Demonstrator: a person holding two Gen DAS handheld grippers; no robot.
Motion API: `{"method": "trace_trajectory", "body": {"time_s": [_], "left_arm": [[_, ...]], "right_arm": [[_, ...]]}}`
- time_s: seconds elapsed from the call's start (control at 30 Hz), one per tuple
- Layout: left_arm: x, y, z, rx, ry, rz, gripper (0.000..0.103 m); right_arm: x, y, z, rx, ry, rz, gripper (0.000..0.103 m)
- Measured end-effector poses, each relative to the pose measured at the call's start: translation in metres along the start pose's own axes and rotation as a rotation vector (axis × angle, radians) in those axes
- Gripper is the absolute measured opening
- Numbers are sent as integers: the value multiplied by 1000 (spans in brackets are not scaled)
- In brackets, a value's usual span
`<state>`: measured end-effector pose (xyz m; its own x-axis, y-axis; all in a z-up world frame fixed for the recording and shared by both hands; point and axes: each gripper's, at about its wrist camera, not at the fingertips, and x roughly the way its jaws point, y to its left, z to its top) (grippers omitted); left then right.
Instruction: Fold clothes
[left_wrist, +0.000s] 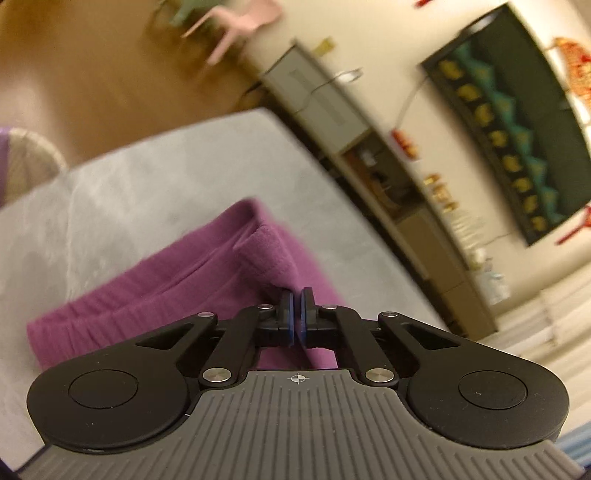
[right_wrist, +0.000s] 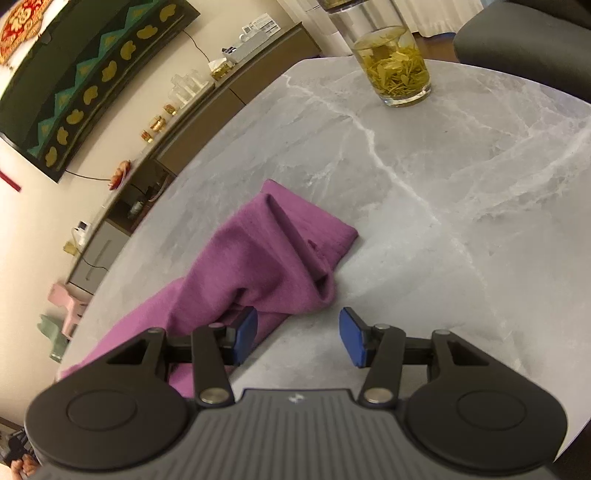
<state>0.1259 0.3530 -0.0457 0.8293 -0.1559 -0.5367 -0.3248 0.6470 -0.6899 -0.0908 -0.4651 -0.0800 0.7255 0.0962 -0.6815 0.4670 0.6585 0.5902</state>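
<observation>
A purple knit garment lies partly bunched on a grey marble table. My left gripper is shut on a fold of the purple garment and lifts that fold above the table. In the right wrist view the garment stretches from the middle toward the lower left, with a raised crease at its far end. My right gripper is open and empty just above the table, its left finger over the cloth's near edge.
A glass of tea with leaves stands at the far side of the table. A low sideboard with small items runs along the wall. A dark chair back is at the far right.
</observation>
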Motion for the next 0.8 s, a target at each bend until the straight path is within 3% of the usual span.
{"method": "trace_trajectory", "body": {"time_s": [0.2,0.33,0.4,0.47,0.53,0.67,0.8], "left_arm": [[-20,-18,14,84,-7,-74,0],[-20,-19,9,69,2,-51,0],[-10,-12,5,11,17,-4,0],[-3,-1,3,-48,12,31,24],[-2,11,-1,-84,1,51,32],[14,26,-3,-116,25,108,36],[35,22,-3,-110,53,98,35]], "right_arm": [[-4,6,4,80,-2,78,56],[-7,21,7,151,12,165,60],[-9,31,8,156,24,192,65],[-9,41,9,147,33,203,69],[-4,47,13,136,43,199,70],[10,52,20,144,54,158,70],[25,47,20,178,61,106,70]]}}
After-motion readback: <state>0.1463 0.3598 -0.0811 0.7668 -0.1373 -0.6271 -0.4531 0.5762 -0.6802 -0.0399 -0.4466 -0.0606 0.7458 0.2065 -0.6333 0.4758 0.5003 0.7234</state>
